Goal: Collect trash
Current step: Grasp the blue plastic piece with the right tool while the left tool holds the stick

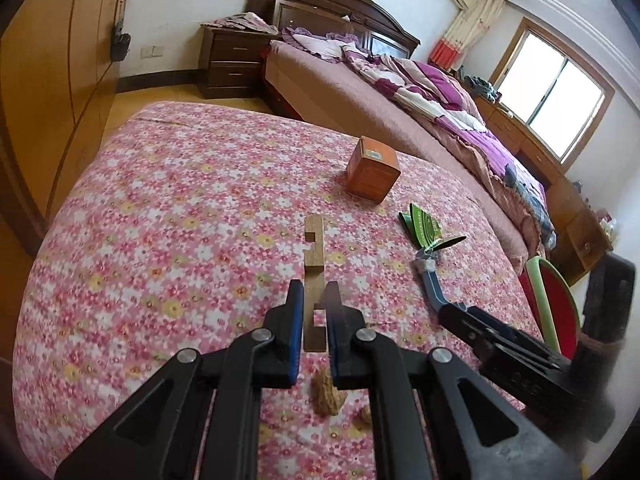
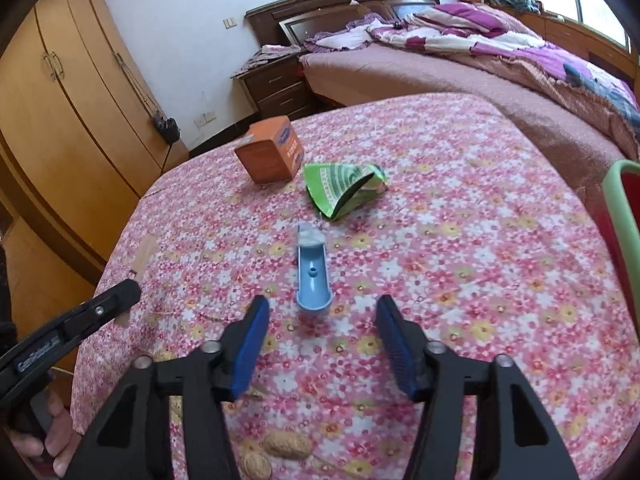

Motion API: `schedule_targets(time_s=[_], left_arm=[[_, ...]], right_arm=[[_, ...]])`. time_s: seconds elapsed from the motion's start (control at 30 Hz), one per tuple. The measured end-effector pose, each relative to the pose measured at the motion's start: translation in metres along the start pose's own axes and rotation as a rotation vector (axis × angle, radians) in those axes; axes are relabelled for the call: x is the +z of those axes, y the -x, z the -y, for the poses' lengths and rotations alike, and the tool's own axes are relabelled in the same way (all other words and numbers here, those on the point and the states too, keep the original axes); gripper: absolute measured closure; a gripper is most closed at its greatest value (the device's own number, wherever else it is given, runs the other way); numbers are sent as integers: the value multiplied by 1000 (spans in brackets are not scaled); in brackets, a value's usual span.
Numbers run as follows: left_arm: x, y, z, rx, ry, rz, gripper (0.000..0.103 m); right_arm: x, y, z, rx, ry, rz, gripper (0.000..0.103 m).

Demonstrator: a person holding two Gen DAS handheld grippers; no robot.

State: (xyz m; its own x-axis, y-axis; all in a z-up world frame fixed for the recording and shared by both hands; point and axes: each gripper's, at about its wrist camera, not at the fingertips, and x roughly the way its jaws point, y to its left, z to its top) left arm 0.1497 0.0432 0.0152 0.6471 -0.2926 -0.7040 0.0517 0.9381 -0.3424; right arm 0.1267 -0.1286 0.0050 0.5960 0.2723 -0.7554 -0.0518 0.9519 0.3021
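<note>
Blue plastic scoop-shaped piece lies on the pink flowered tabletop just ahead of the right claw, whose jaws stand spread with nothing between them. Its long axis runs near to far, in line with that claw's reach. Beyond it lie a crumpled green foil wrapper and an orange cardboard box. The left claw is pinching a notched wooden strip.
</note>
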Motion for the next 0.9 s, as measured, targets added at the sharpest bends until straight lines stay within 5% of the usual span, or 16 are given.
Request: schedule_targets(time_s=[0.2,0.5,0.9], left_arm=[[-4,4,0,-2,7,9,93],[-11,18,8,-21,5,20,93],[-19,52,36,-80,-27,57,93]], right_arm=[[-2,-3,4,4,-2,-10,82],[-12,16,8,30,-5,19,83],[-29,92,11,49,-22,145,84]])
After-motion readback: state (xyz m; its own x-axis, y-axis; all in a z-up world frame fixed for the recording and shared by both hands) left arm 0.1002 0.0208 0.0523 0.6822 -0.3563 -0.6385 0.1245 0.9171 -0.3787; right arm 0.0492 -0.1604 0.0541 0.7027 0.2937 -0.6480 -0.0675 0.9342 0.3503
